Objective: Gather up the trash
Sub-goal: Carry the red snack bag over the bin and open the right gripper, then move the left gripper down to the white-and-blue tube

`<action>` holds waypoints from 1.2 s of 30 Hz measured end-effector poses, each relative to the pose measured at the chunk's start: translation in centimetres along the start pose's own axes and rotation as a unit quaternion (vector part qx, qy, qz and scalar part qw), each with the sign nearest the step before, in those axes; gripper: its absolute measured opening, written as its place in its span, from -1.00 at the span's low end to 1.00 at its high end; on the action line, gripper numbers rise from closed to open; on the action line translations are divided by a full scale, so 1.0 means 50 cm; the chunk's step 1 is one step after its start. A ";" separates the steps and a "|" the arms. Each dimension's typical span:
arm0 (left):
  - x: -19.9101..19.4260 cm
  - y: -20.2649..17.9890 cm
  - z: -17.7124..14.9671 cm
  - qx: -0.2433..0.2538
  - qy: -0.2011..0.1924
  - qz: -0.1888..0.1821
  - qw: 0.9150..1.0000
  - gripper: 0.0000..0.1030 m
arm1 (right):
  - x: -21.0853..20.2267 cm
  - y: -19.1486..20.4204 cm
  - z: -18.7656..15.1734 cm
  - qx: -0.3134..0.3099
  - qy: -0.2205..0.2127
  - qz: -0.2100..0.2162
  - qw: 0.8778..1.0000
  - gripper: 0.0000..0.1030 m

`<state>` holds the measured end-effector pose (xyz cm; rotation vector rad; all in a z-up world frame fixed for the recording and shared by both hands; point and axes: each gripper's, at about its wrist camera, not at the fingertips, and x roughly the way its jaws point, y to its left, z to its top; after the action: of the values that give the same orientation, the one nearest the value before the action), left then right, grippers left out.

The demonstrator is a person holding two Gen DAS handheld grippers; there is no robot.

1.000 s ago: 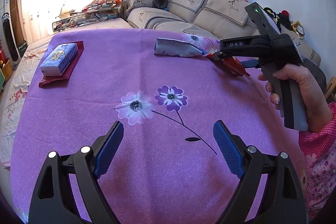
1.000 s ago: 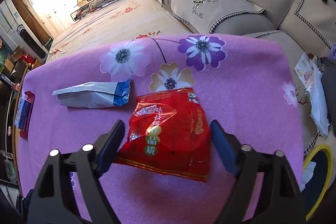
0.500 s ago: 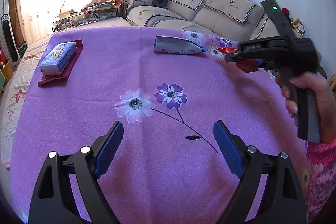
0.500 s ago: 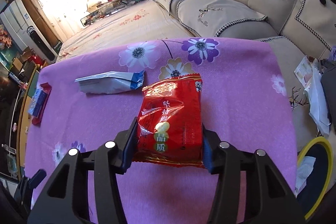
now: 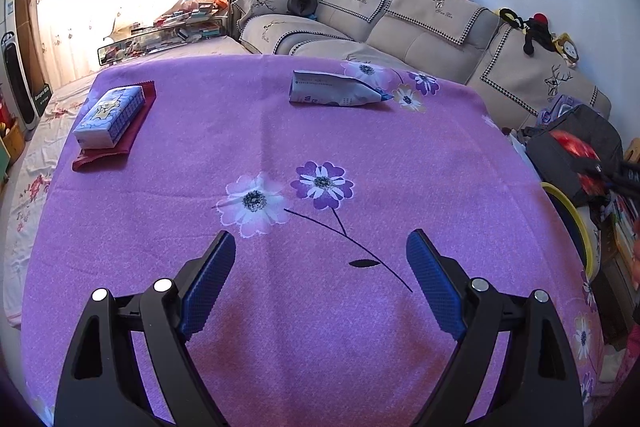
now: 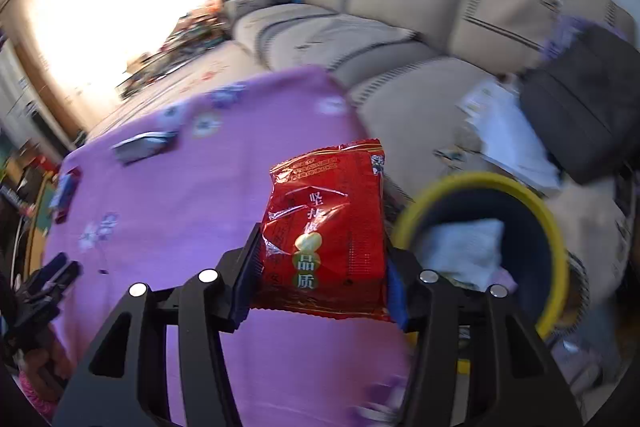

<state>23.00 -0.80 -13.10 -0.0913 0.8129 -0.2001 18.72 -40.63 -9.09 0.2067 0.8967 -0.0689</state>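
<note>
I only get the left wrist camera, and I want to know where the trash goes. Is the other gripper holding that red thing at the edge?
Observer: Yes. The right gripper is shut on the red snack packet, with one finger on each side edge.
Operator: Is a bin close to it?
Observer: Yes. In the right wrist view, the open mouth of the yellow-rimmed bin is just to the right of the packet, beside the table.
Operator: Is anything in it?
Observer: Yes, a crumpled white piece lies inside.
</note>
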 end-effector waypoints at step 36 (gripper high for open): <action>-0.003 -0.035 0.038 0.043 0.037 -0.046 0.997 0.69 | 0.066 -0.163 -0.043 0.046 -0.006 -0.078 0.996 0.54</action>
<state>24.03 -2.48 -11.42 -0.0416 0.8727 -0.3271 17.95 -48.06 -14.16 0.2208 0.8977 -0.2570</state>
